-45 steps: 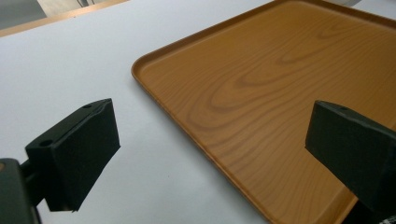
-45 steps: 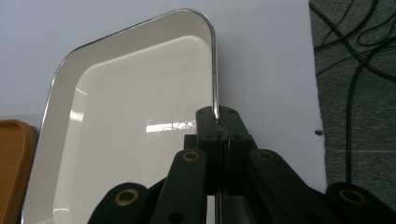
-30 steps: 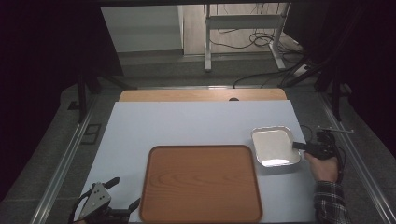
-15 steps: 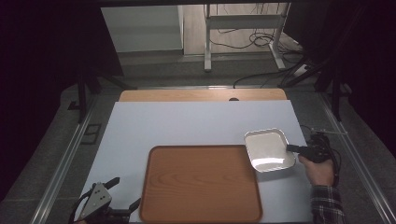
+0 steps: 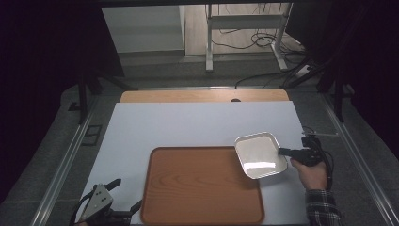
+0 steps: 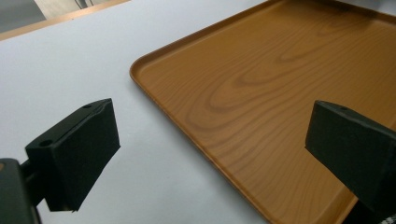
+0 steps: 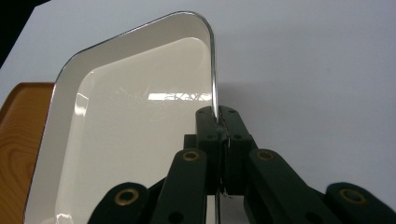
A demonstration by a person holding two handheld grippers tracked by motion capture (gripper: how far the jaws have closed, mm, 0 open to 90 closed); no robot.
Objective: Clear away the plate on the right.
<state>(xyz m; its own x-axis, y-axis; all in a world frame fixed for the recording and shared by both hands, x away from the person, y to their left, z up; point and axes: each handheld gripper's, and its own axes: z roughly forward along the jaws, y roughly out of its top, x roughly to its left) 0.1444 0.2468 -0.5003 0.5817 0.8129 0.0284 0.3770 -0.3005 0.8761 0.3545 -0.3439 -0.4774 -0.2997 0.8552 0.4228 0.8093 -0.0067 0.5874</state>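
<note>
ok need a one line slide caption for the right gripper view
Right tool clamped on the rim of a white square dish, held above the pale table beside the wooden tray.

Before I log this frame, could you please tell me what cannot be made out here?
- Underside of the white dish: hidden by the dish itself, so whether it touches the wooden tray is unclear.
- Left gripper: its handle and the hand are cut off by the high view's bottom edge.
- Right gripper: its own jaws cover the clamped rim.
</note>
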